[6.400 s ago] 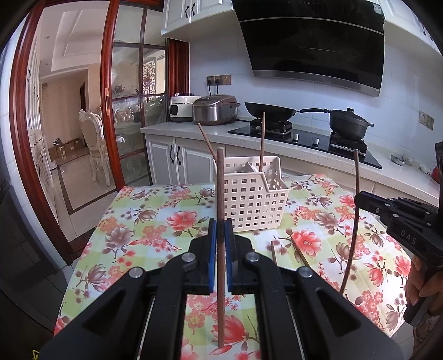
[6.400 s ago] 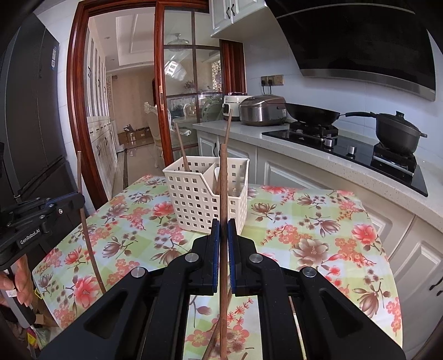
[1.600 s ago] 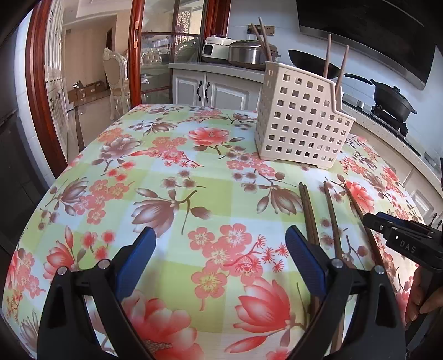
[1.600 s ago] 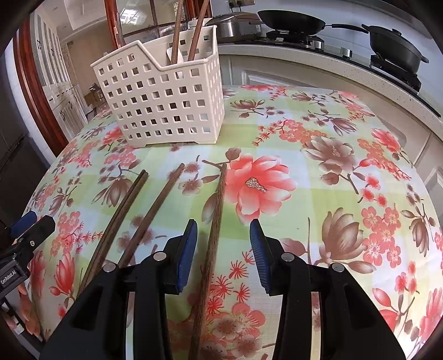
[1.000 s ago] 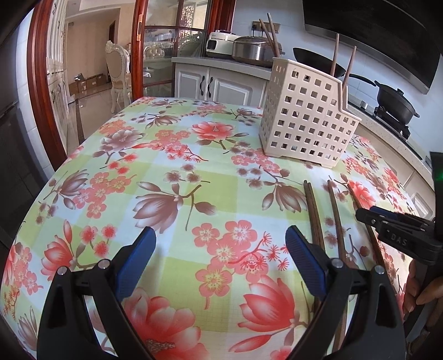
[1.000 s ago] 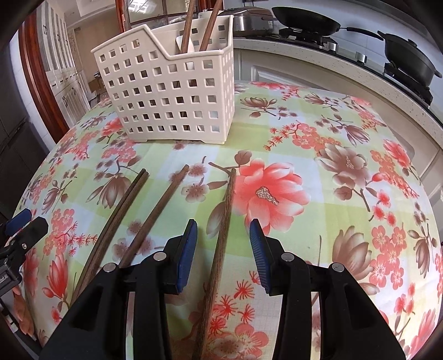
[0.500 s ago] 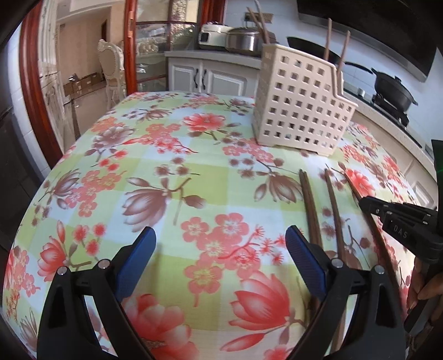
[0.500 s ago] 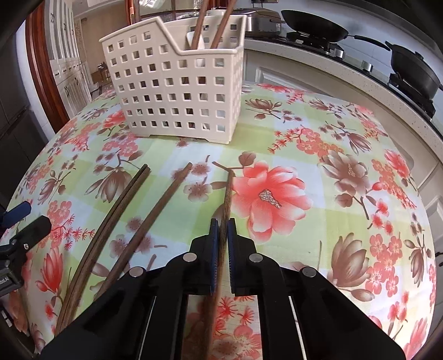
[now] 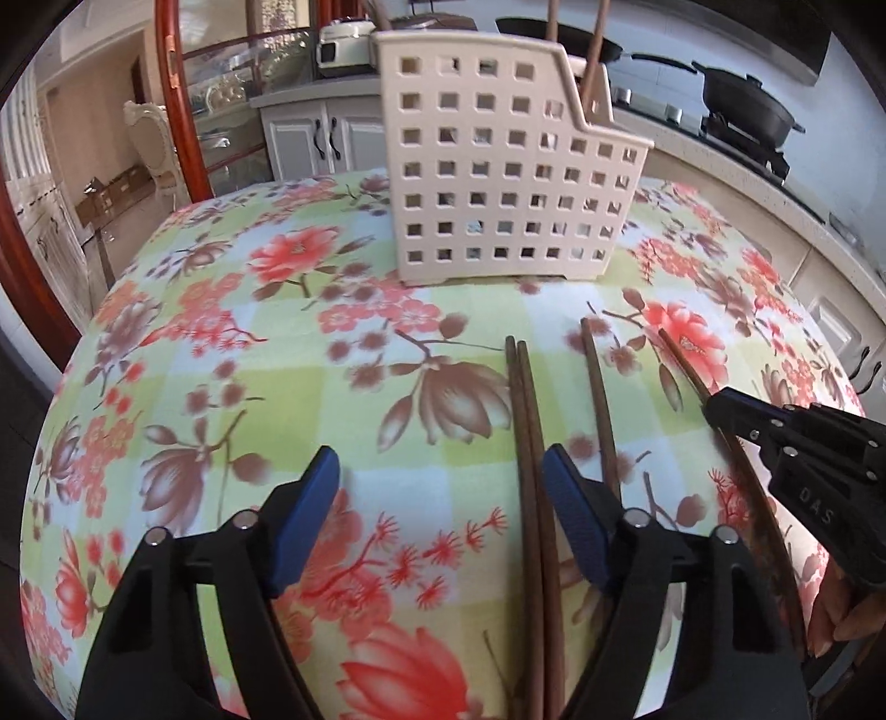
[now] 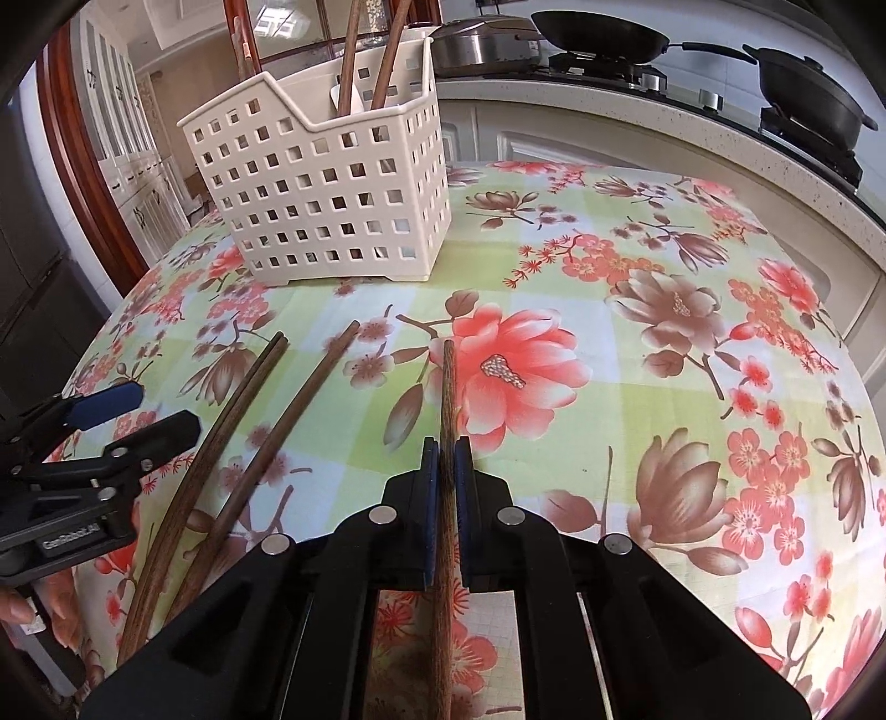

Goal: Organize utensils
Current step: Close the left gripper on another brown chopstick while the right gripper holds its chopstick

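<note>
A white slotted utensil basket (image 9: 498, 166) stands on the floral tablecloth with several brown chopsticks upright in it; it also shows in the right wrist view (image 10: 326, 183). Several chopsticks lie on the cloth. My left gripper (image 9: 440, 487) is open, low over the cloth, with a touching pair of chopsticks (image 9: 526, 443) between its blue pads, close to the right pad. A single chopstick (image 9: 598, 404) lies just right of it. My right gripper (image 10: 446, 454) is shut on the rightmost chopstick (image 10: 447, 387), which points toward the basket. It also shows in the left wrist view (image 9: 720, 407).
The table (image 10: 692, 343) carries a green, blue and red flowered cloth. Behind it runs a kitchen counter with a hob, a wok and a black pot (image 10: 814, 116). A rice cooker (image 9: 343, 41) stands far left on the counter. A red-framed glass door (image 9: 171, 99) is at the left.
My left gripper has moved right and forward, narrowed its opening, and now straddles the pair of chopsticks. My right gripper stays shut on the rightmost chopstick, a little closer to the basket.
</note>
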`<state>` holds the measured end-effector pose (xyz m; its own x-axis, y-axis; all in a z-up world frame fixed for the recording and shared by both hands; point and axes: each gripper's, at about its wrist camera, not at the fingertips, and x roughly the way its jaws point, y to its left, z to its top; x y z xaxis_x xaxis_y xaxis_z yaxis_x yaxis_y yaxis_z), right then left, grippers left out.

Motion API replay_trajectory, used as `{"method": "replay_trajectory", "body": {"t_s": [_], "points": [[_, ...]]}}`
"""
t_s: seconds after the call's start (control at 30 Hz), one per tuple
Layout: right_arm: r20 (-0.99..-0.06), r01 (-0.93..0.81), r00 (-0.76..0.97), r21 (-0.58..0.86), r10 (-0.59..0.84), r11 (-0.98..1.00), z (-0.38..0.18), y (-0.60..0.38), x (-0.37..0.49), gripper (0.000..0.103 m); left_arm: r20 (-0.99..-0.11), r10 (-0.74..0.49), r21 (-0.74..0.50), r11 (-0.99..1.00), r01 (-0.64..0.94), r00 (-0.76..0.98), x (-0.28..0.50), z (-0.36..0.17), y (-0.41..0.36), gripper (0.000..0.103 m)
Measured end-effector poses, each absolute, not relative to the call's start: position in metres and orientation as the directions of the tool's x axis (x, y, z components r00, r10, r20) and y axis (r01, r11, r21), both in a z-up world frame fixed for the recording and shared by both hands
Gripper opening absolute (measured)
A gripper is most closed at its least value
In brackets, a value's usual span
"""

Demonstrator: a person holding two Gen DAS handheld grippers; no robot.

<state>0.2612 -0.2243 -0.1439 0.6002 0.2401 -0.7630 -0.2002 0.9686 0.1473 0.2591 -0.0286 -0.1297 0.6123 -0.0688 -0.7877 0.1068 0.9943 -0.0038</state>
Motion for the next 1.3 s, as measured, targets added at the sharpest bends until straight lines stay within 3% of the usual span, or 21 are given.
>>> {"method": "replay_trajectory", "body": {"t_s": [0.47,0.53,0.6,0.7,1.3], "points": [[-0.758,-0.205,0.595,0.177,0.266,0.963,-0.145,-0.228,0.262,0.006,-0.807,-0.051,0.028,0.992,0.125,0.588,0.267,-0.139,-0.039,0.064],[-0.761,-0.206,0.593,0.174,0.265,0.963,-0.145,-0.228,0.262,0.007,-0.81,-0.071,0.014,0.99,0.139,0.582,0.268,-0.139,-0.04,0.054],[-0.763,-0.207,0.59,0.17,0.262,0.963,-0.145,-0.227,0.263,0.007,-0.812,-0.08,0.017,0.987,0.16,0.578,0.268,-0.137,-0.043,0.036],[-0.768,-0.211,0.59,0.148,0.247,0.966,-0.144,-0.224,0.263,0.007,-0.815,-0.087,0.028,0.982,0.189,0.573,0.267,-0.136,-0.051,0.027],[-0.801,-0.3,0.563,0.033,0.205,0.953,-0.142,-0.213,0.27,0.008,-0.824,-0.101,0.02,0.978,0.208,0.558,0.269,-0.137,-0.055,0.027]]}}
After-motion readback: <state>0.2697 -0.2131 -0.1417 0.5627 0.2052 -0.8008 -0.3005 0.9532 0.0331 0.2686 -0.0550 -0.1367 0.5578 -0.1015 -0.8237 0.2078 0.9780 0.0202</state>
